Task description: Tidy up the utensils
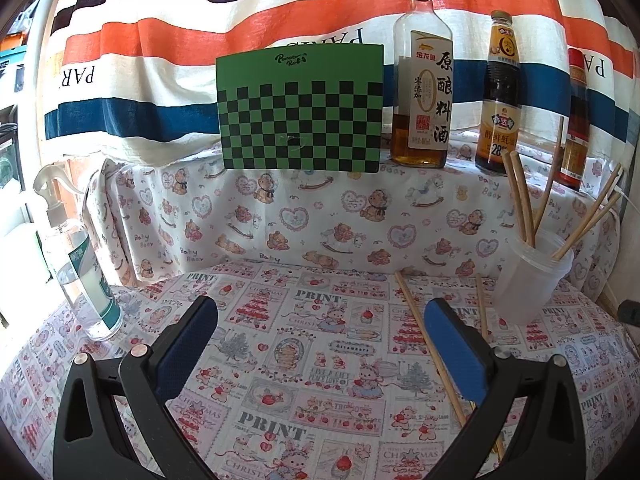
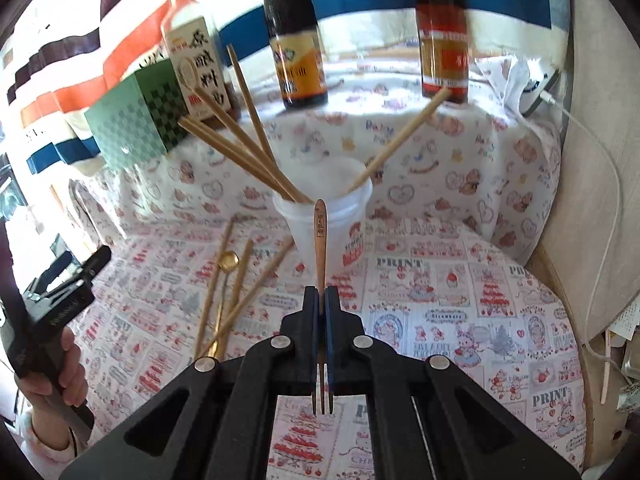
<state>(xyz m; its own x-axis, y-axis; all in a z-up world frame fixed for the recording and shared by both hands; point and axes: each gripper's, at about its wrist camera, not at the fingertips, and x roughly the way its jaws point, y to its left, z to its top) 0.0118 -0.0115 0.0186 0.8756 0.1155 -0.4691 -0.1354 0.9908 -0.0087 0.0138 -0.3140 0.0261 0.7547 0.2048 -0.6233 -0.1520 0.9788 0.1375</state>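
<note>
On the patterned tablecloth [image 2: 460, 280], my right gripper [image 2: 321, 292] is clamped on one gold fork [image 2: 320, 240], handle pointing toward the plastic cup [image 2: 340, 220], tines back between the arms. Cup holds five chopsticks [image 2: 240, 148]: four leaning left, one right. Three loose chopsticks [image 2: 236, 292] and one gold spoon [image 2: 228, 262] lie on the cloth left of the cup. My left gripper [image 1: 320, 320] has its jaws wide apart with nothing between them, above the cloth, with two of the loose chopsticks by its right finger. Back ledge: three bottles [image 1: 422, 80], one green checkerboard card [image 1: 300, 108]. One spray bottle [image 1: 80, 272] far left.
</note>
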